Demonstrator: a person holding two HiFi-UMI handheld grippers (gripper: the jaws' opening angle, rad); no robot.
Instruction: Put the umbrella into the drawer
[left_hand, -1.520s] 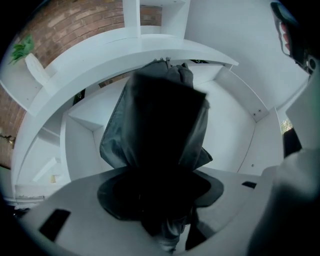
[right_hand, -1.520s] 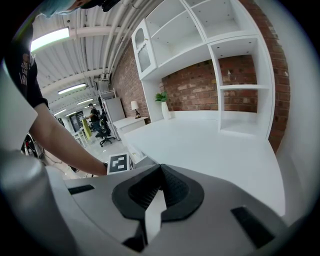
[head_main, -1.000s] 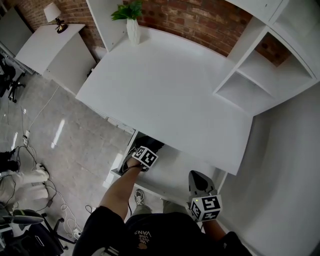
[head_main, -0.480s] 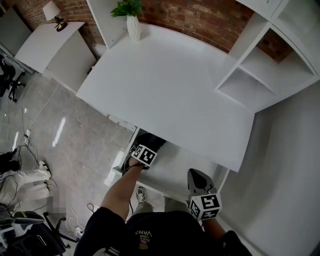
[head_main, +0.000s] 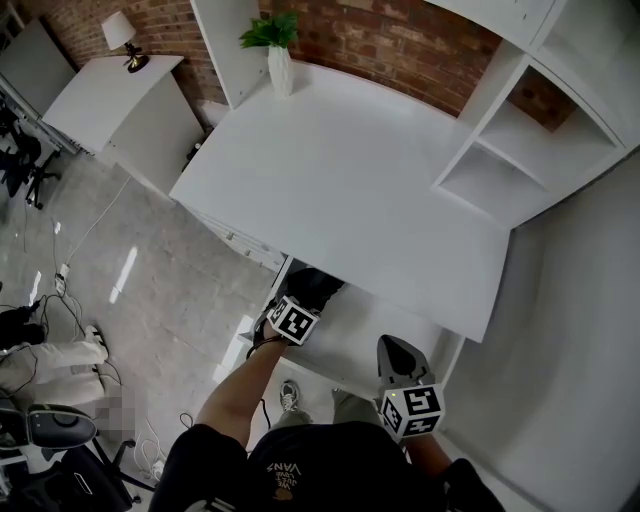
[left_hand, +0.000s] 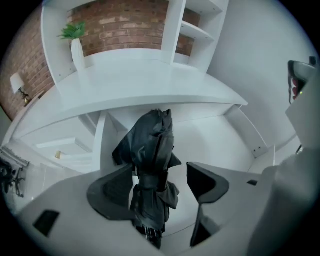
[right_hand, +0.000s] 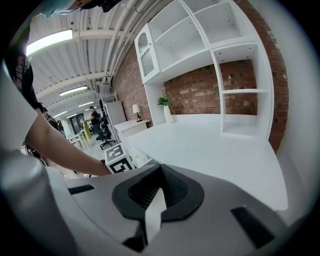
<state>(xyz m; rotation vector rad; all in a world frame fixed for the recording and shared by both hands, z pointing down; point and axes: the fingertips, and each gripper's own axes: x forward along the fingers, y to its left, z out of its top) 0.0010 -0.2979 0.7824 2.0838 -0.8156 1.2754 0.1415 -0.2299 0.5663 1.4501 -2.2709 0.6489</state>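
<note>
The jaws of your left gripper (left_hand: 161, 177) are opening around the folded black umbrella (left_hand: 152, 150), which lies in the drawer (left_hand: 220, 137) at frame centre, its long axis running up-frame (your right gripper (right_hand: 159, 192), closed on nothing, sits farther off).

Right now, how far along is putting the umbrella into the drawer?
Done: the folded black umbrella lies inside the open drawer under the desk. In hand: the left tongs are opening around it, one pad clear of it. The right tongs are shut and empty. Left: lift the left tongs away, perhaps close the drawer.
</note>
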